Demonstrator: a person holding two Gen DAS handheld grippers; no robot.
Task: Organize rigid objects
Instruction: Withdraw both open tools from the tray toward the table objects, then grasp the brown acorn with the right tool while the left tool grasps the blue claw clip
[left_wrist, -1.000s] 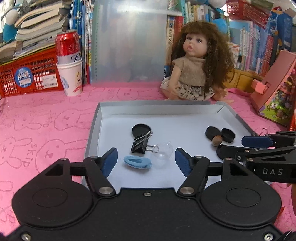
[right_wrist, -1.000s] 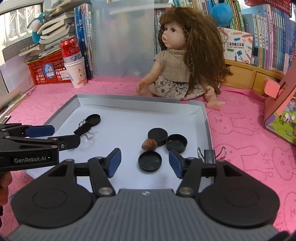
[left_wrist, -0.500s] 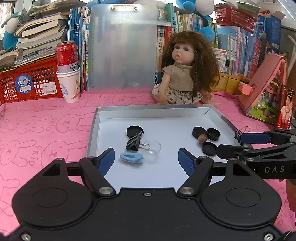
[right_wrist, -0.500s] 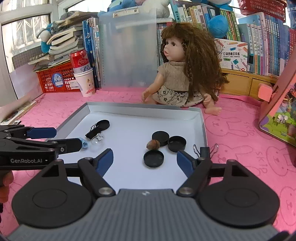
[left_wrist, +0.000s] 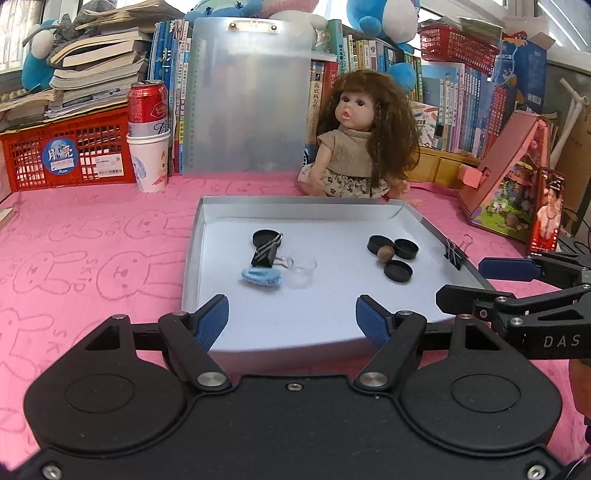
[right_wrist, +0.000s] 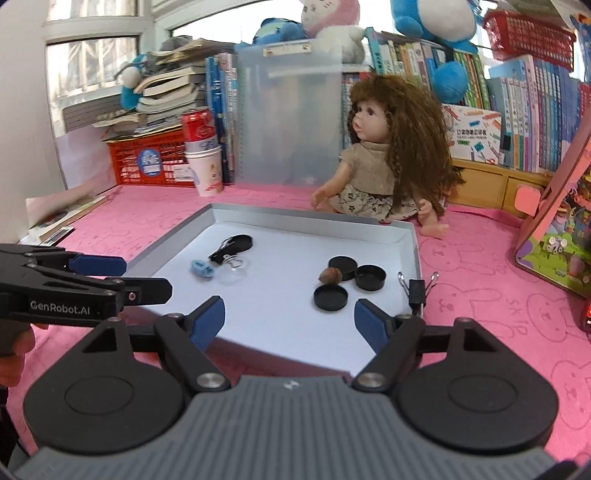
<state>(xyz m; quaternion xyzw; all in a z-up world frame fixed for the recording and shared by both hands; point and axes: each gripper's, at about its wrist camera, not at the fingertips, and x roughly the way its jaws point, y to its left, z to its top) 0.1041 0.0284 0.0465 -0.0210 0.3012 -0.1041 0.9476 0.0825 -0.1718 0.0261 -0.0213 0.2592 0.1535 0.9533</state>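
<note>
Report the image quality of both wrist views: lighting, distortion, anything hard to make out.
Left wrist view: even daylight, fisheye bends the tray edges, the clear cup nearly vanishes against the white floor. Right wrist view: windows blown out top left, dark corners, the same cup reads only as a faint glint.

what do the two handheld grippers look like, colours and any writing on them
Both are black plastic with blue ribbed pads on the fingers. The left gripper has a black body with two round discs and reads GenRobot.AI on its side. The right gripper has a grey ridged body and reads DAS. No cables or sleeves show.
</note>
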